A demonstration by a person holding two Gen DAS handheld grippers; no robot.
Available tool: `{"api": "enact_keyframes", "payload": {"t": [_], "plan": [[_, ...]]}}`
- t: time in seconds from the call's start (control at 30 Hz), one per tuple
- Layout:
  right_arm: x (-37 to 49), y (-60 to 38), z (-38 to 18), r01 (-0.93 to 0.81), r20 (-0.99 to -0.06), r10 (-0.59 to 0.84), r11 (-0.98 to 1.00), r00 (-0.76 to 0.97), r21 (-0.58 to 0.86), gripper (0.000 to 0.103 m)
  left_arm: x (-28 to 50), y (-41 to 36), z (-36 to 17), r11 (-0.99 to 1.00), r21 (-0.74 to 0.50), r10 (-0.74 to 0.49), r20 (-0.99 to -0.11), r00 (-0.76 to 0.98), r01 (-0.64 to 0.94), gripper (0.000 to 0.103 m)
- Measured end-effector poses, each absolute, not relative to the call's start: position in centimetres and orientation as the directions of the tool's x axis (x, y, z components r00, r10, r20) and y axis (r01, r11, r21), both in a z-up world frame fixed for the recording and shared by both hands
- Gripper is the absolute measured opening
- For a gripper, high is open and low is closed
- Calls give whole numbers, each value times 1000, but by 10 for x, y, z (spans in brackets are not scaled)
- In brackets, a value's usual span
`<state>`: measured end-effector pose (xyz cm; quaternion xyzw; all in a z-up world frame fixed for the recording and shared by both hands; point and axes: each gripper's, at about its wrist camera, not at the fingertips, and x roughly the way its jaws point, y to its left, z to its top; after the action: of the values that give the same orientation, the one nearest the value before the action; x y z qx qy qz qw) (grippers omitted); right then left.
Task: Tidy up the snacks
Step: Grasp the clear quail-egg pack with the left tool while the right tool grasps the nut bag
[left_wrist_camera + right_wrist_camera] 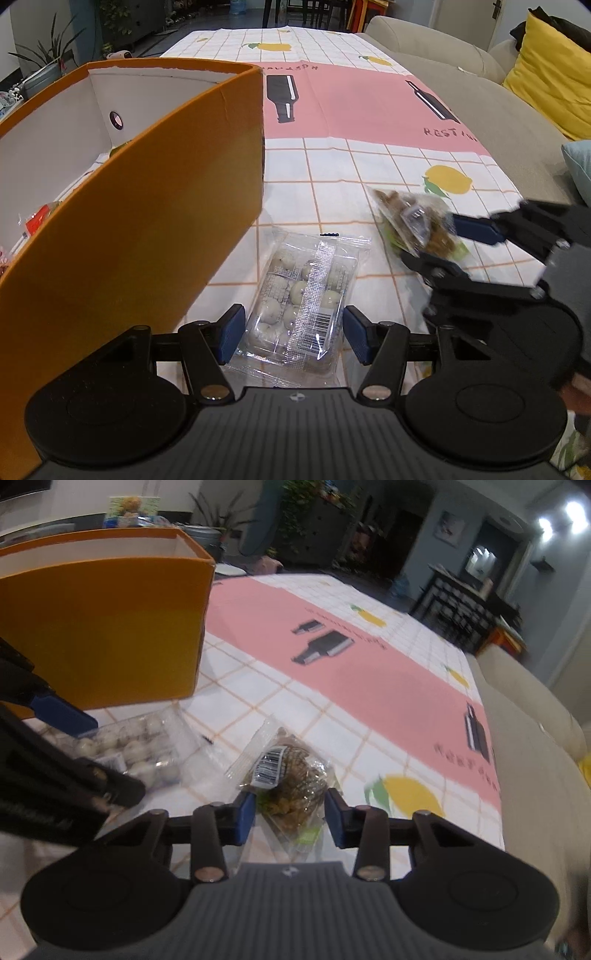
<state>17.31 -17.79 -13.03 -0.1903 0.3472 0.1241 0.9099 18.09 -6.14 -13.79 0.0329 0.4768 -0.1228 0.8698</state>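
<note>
Checked tablecloth (332, 166) covers the table; an orange box (147, 206) fills the left. At lower centre the left gripper (293, 334) straddles a clear pack of white balls (299, 299), fingers released. At right, the right gripper (290, 818) grasps a brown snack packet (291, 775).

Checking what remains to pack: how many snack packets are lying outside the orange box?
2. The clear pack of pale round sweets lies between the left gripper's fingers; the brown snack bag is between the right gripper's fingers. Others inside the orange box are partly hidden.
</note>
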Motion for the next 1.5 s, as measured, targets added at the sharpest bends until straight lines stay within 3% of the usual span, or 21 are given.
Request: {"api": "enact_keyframes", "payload": {"t": [0.4, 0.8, 1.0, 1.13, 1.33, 1.5], "plan": [[101, -182, -115, -241, -770, -21, 944, 638, -225, 38, 147, -60, -132, 960, -95, -210, -868, 451, 264, 66], [49, -185, -107, -280, -805, -2, 937, 593, -209, 42, 122, -71, -131, 948, -100, -219, -893, 393, 302, 66], [36, -191, -100, -348, -760, 48, 906, 648, -240, 67, 120, -68, -131, 947, -104, -223, -892, 392, 303, 69], [33, -186, -98, -400, -718, 92, 875, 690, -272, 74, 119, -67, -132, 944, -101, -227, -888, 399, 313, 73], [32, -177, -105, -415, -709, 66, 847, 702, -332, 70, 119, -66, -132, 945, -111, -235, -884, 403, 307, 76], [31, -174, -110, -395, -722, 20, 847, 692, -355, 52, 118, -68, -133, 944, -99, -229, -883, 410, 315, 78]]}}
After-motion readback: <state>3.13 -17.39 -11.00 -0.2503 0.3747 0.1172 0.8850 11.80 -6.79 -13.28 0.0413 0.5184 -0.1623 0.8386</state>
